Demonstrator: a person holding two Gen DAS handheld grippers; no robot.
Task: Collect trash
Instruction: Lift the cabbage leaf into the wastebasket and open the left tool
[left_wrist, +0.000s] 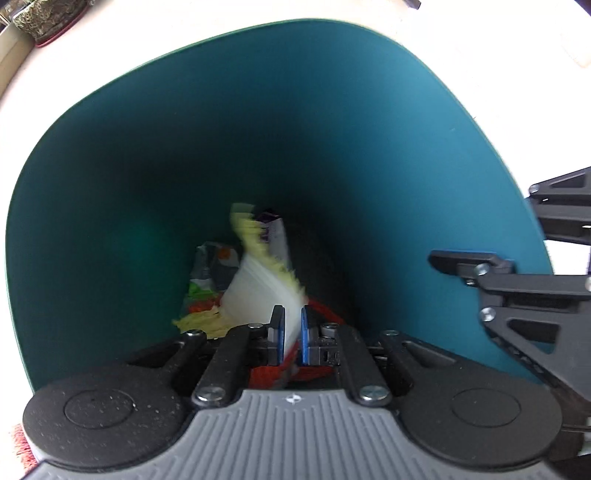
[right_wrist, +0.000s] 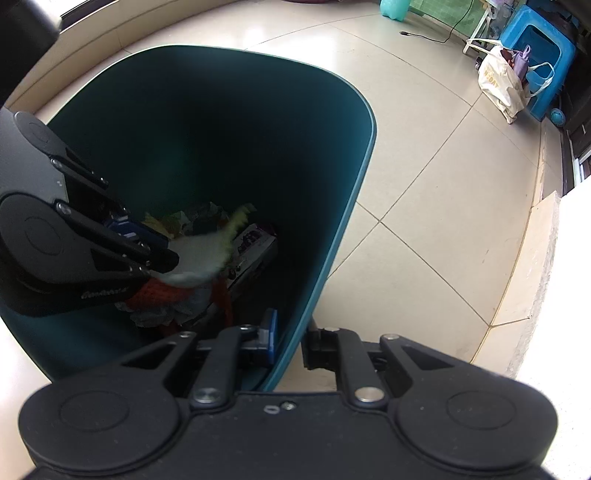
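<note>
A teal trash bin (left_wrist: 332, 122) fills the left wrist view and also shows in the right wrist view (right_wrist: 332, 206). My left gripper (left_wrist: 292, 328) is inside the bin's mouth, shut on a white and yellow-green leafy scrap (left_wrist: 258, 284), blurred; the scrap also shows in the right wrist view (right_wrist: 201, 254). Under it lie wrappers (left_wrist: 210, 273), a purple and white carton (right_wrist: 255, 243) and red net-like material (right_wrist: 162, 295). My right gripper (right_wrist: 290, 341) is shut on the bin's rim, one finger inside and one outside the wall.
The bin stands on a beige tiled floor (right_wrist: 443, 229). A blue plastic stool (right_wrist: 535, 55) and a white bag (right_wrist: 498, 85) are at the far right, with a black cable (right_wrist: 436, 37) on the floor. A plant pot (left_wrist: 40, 18) stands far left.
</note>
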